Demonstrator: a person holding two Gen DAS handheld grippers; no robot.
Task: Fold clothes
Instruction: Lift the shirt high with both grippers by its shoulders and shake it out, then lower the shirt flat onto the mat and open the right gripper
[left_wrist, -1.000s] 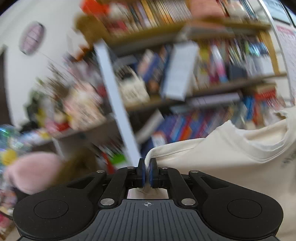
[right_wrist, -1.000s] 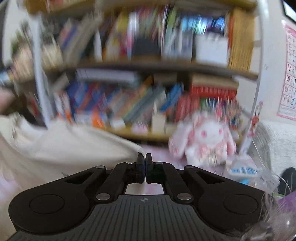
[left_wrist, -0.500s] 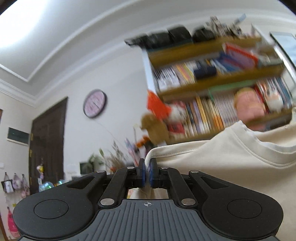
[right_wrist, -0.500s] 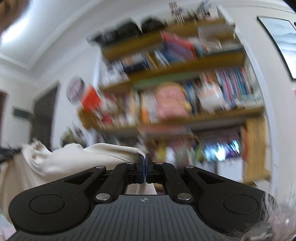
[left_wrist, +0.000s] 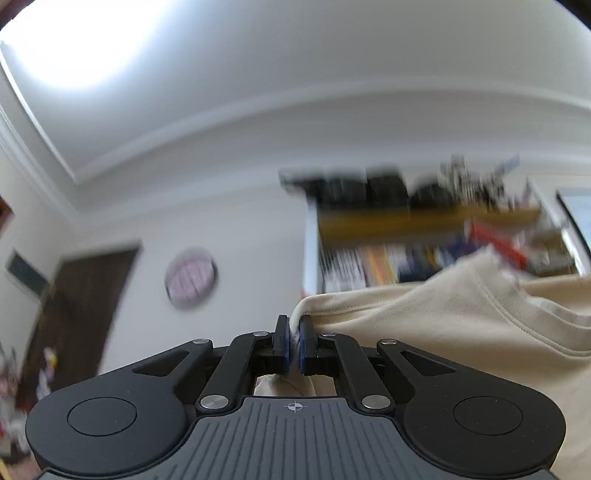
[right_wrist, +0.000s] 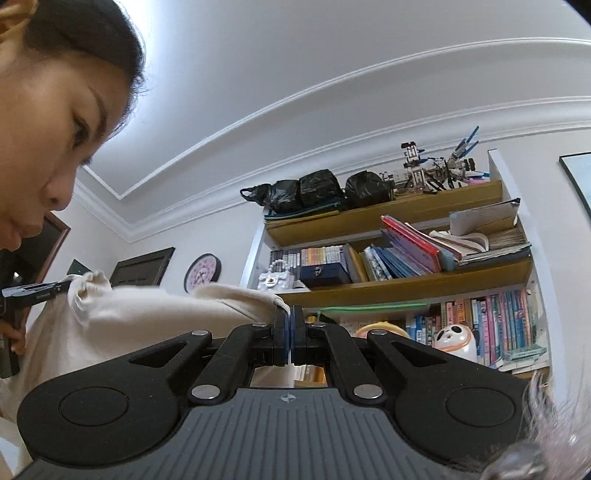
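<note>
— Both up? Left gripper (left_wrist: 294, 341) first.
— Clamped on the shirt (left_wrist: 461, 332) edge, swung from shelf level to ceiling. Right gripper (right_wrist: 290, 338) likewise pinches its corner.
— So the shirt hangs spread between them, ready for folding.

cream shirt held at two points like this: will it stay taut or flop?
Likely floppy: the cream shirt sags and bunches between the left gripper and right gripper. Probably light, since thin pinches at its edge carry it. Its collar looks thicker and may drape less.

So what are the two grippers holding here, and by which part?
Both are shut on the cream shirt: left gripper and right gripper each pinch a bunched edge.
</note>
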